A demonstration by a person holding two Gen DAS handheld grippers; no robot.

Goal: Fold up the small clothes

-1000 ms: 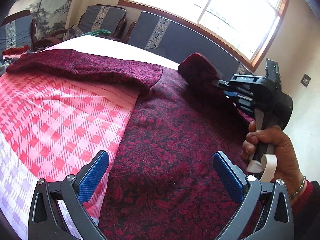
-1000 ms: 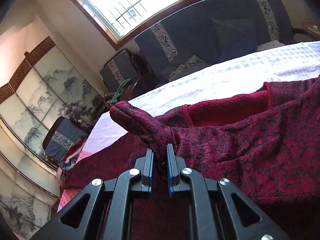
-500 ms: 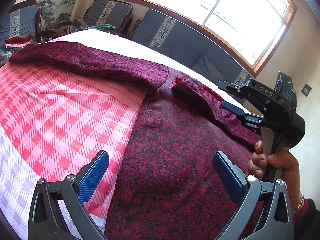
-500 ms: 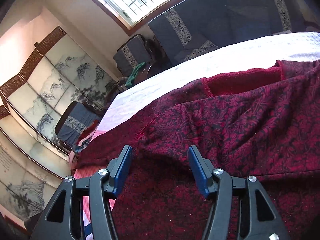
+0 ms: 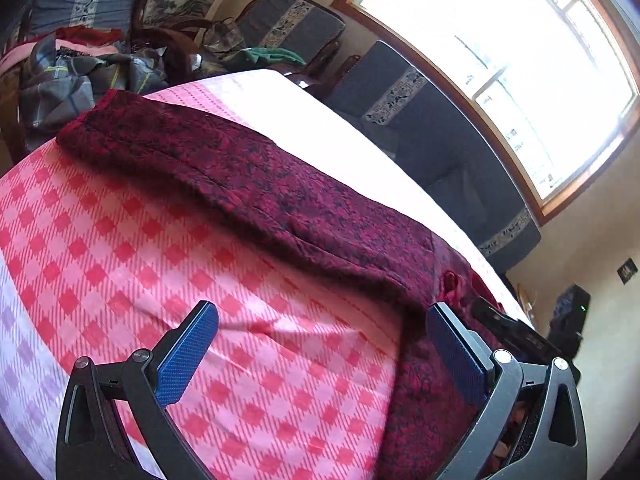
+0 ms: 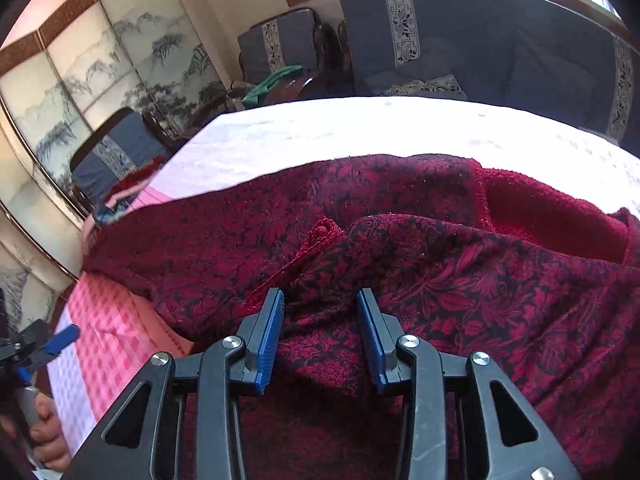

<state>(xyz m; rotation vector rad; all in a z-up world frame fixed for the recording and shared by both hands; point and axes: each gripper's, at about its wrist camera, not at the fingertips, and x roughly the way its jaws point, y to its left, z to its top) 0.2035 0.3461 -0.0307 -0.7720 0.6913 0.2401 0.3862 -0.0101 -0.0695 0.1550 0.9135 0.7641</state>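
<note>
A dark red floral jacket (image 6: pixel 460 280) lies spread on the bed, its plain red lining (image 6: pixel 552 220) showing at the collar. Its long sleeve (image 5: pixel 248 184) stretches to the left across the pink checked sheet (image 5: pixel 120 248). My left gripper (image 5: pixel 320 356) is open and empty, low over the sheet just below the sleeve's armpit. My right gripper (image 6: pixel 320 328) is open, its jaws partly closed, low over the jacket's chest with a raised fold of the front edge (image 6: pixel 316 240) just ahead. The left gripper (image 6: pixel 48 344) also shows at the far left of the right wrist view.
The bed has a white sheet (image 6: pixel 360 128) on its far half. Dark blue cushioned wooden chairs and a sofa (image 6: pixel 480 44) stand behind it under a window. A pile of clothes (image 5: pixel 80 68) lies on a chair at the left. A painted screen (image 6: pixel 80 80) lines the wall.
My right gripper let go of the jacket's front corner, which dropped onto the chest, and its jaws have since narrowed. My left gripper swung left toward the sleeve.
</note>
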